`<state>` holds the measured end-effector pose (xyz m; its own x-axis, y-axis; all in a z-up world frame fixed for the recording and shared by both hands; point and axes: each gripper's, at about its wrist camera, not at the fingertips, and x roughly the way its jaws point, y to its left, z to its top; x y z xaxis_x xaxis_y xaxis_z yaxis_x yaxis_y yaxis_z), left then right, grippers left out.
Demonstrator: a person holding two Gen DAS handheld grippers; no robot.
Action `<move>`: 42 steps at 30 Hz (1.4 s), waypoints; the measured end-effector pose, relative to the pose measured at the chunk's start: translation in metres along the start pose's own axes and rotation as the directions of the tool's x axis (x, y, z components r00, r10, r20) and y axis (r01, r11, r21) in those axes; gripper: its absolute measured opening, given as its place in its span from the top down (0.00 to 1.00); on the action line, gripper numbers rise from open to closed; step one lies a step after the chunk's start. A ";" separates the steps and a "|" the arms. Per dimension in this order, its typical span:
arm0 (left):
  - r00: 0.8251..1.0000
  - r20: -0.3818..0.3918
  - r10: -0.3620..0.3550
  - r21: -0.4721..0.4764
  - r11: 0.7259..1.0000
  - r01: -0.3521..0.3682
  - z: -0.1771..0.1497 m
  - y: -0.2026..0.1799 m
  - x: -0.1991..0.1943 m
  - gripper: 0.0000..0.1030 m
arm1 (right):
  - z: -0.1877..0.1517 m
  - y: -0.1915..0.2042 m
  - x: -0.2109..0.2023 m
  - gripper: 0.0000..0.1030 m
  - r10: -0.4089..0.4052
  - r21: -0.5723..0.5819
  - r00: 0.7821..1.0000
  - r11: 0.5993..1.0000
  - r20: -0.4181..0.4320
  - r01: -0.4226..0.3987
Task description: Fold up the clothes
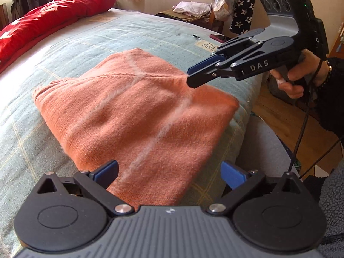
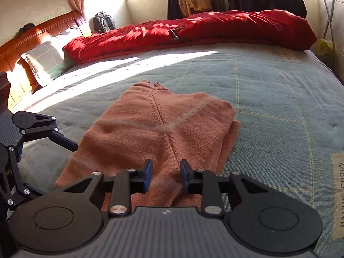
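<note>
Partly hidden: folded sweater (image 1: pixel 133 111) edge behind left tool (image 1: pixel 169 174).

Both handheld tools share one build. The left gripper (image 1: pixel 169 172) has black linkage arms, silver pivot screws, blue finger pads and a ribbed grey body bearing a small white logo. The right gripper (image 1: pixel 194 73) carries white "DAS" lettering, a grey pistol handle, a black cable and a green light. The person's hand (image 1: pixel 301 75) shows a black sleeve and a beaded bracelet.

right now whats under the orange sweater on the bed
The folded orange sweater lies on the pale blue checked bedspread, which shows all around it. Whether anything else lies beneath it is hidden by the knit.
</note>
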<state>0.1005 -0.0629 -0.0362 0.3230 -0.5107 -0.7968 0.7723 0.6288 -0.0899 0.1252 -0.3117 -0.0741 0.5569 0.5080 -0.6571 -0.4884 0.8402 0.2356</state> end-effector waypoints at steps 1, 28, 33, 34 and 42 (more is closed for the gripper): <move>1.000 0.003 -0.009 0.013 1.000 0.009 -0.002 -0.005 0.001 0.02 | -0.001 0.007 -0.003 0.68 0.030 -0.011 1.000 0.999 -0.006 -0.030; 0.950 0.034 0.310 -0.242 0.925 -0.294 -0.052 0.023 -0.003 0.02 | 0.095 0.068 0.079 0.16 -0.024 -0.162 1.000 0.987 0.016 0.026; 0.938 0.035 0.345 -0.295 0.900 -0.320 -0.072 0.048 -0.013 0.02 | 0.119 0.074 0.149 0.16 -0.037 -0.174 0.996 0.985 -0.084 0.022; 0.935 0.038 0.354 -0.309 0.894 -0.326 -0.076 0.053 -0.015 0.02 | 0.122 0.074 0.162 0.16 -0.037 -0.175 0.993 0.984 -0.108 0.018; 0.930 0.071 0.361 -0.367 0.876 -0.312 -0.089 0.078 -0.019 0.02 | 0.130 0.080 0.216 0.01 -0.044 -0.231 0.978 0.973 -0.206 -0.005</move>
<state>0.1059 0.0477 -0.0807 0.6184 -0.2895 -0.7306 0.3750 0.9257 -0.0493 0.2933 -0.1099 -0.1040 0.4277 0.4206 -0.8001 -0.6328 0.7714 0.0673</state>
